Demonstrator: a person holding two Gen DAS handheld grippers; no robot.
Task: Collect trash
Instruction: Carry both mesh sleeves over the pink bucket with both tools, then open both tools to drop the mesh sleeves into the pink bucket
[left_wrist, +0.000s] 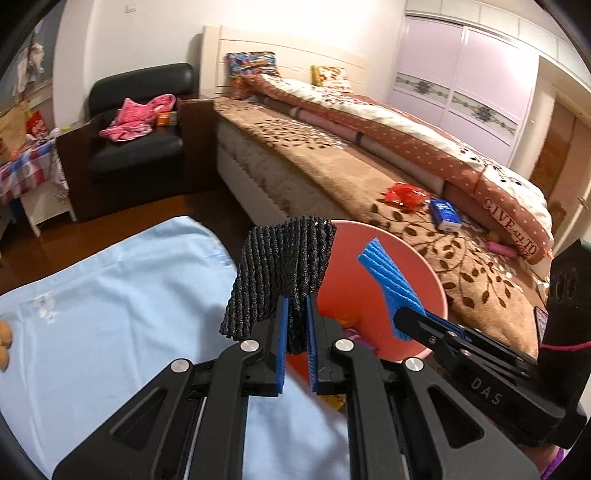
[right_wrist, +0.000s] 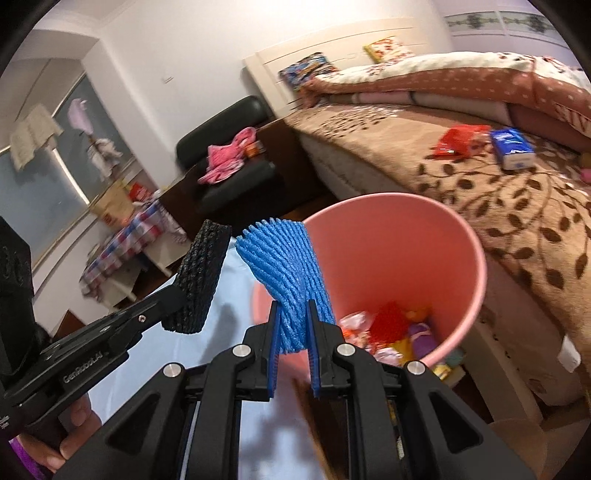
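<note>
My left gripper (left_wrist: 296, 322) is shut on a black foam net sleeve (left_wrist: 280, 273), held at the near rim of a pink trash bin (left_wrist: 417, 258). My right gripper (right_wrist: 291, 325) is shut on a blue foam net sleeve (right_wrist: 284, 273), held over the bin's (right_wrist: 443, 243) left rim. In the left wrist view the blue sleeve (left_wrist: 391, 280) hangs over the bin's mouth. The right wrist view shows the black sleeve (right_wrist: 199, 280) left of the bin, above the light blue cloth. Several wrappers (right_wrist: 391, 328) lie in the bin's bottom.
A bed with a brown leaf-pattern blanket (left_wrist: 461, 258) stands behind the bin, bearing a red wrapper (left_wrist: 404, 194) and a blue tissue pack (left_wrist: 445, 214). A light blue cloth (left_wrist: 110, 314) covers the near surface. A black armchair (left_wrist: 136, 122) holds pink clothes at the back left.
</note>
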